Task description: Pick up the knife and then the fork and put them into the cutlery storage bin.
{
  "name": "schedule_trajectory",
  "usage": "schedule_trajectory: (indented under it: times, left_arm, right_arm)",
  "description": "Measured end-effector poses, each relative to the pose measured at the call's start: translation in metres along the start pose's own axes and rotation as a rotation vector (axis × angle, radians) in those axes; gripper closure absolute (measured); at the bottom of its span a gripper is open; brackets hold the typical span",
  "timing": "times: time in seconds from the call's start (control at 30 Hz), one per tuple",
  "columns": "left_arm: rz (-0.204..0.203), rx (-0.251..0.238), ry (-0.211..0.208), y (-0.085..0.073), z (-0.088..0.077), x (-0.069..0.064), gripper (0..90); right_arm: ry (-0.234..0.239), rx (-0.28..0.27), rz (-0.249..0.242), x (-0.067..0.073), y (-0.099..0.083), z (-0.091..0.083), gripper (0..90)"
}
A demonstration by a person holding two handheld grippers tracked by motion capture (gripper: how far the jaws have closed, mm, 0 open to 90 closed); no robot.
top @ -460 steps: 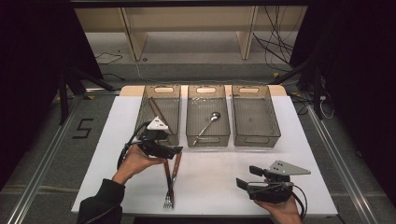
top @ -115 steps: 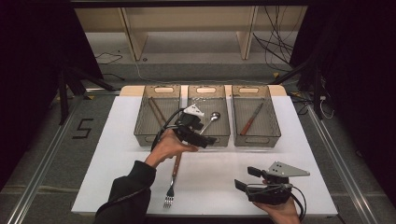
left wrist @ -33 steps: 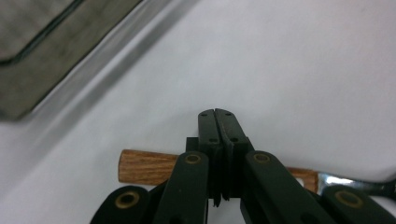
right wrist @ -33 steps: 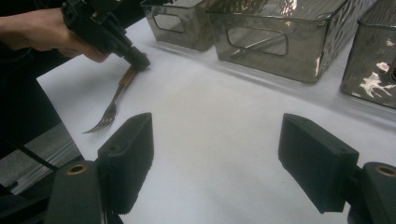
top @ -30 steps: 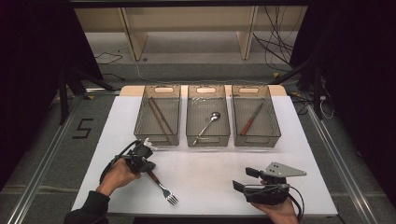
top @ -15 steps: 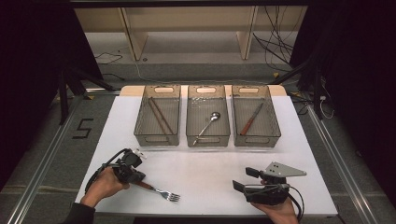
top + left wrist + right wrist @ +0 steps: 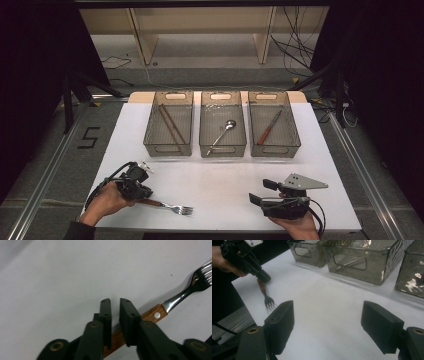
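Fingers [image 7: 126, 320] of the left gripper [image 7: 112, 301], just opening, straddle the wooden-handled fork [image 7: 167, 205] lying at the white table's [image 7: 220, 175] near edge, where lifting away carelessly could nudge it off

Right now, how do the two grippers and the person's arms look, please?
Both are black handheld devices with two blocky black jaws. The left gripper has a small white piece on top and a black cable looping behind it. The right gripper carries a grey three-cornered plate and trails a black cable. In the left gripper view, brass-coloured pivot rings mark the jaw arms. The left forearm wears a dark sleeve.
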State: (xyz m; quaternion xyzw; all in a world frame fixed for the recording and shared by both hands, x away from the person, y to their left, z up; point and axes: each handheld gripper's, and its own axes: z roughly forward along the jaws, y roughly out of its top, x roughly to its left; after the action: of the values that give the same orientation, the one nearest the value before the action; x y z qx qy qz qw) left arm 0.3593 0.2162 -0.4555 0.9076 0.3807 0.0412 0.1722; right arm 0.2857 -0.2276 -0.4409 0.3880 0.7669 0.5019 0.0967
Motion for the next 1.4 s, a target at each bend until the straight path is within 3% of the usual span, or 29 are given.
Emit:
schedule_trajectory:
  times: [0.07, 0.17, 0.3, 0.5, 0.63, 0.8, 1.2, 1.27, 1.4]
  left_arm:
    - [0.002, -0.016, 0.002, 0.005, -0.007, 0.000, 67.0]
    - [0.046, -0.017, 0.003, 0.010, -0.015, -0.003, 51.4]
    - [0.090, 0.013, -0.007, 0.012, -0.018, -0.008, 32.1]
    - [0.144, 0.046, -0.019, 0.010, -0.012, -0.014, 20.1]
    - [0.190, 0.072, -0.042, 0.007, -0.006, -0.019, 20.1]
    - [0.268, 0.112, -0.043, 0.004, 0.000, -0.025, 28.6]
    - [0.368, 0.172, -0.033, 0.005, 0.011, -0.030, 51.8]
    - [0.364, 0.162, -0.041, 0.004, 0.011, -0.030, 54.5]
    - [0.403, 0.166, -0.052, 0.004, 0.010, -0.031, 60.3]
  right_arm:
    - [0.000, -0.001, -0.002, 0.000, 0.000, 0.000, 27.5]
    - [-0.001, -0.001, 0.001, 0.000, 0.000, 0.000, 27.5]
    - [0.000, -0.001, 0.003, 0.000, 0.000, -0.001, 27.5]
    - [0.000, -0.001, 0.002, 0.000, 0.000, 0.000, 27.5]
    - [0.000, 0.000, 0.001, 0.000, 0.000, 0.000, 27.5]
    - [0.002, -0.002, -0.002, 0.000, 0.000, 0.000, 27.5]
    - [0.001, 0.000, -0.001, 0.000, 0.000, 0.000, 27.5]
    - [0.001, 0.000, 0.001, 0.000, 0.000, 0.000, 27.5]
    - [0.003, 0.001, 0.001, 0.000, 0.000, 0.000, 27.5]
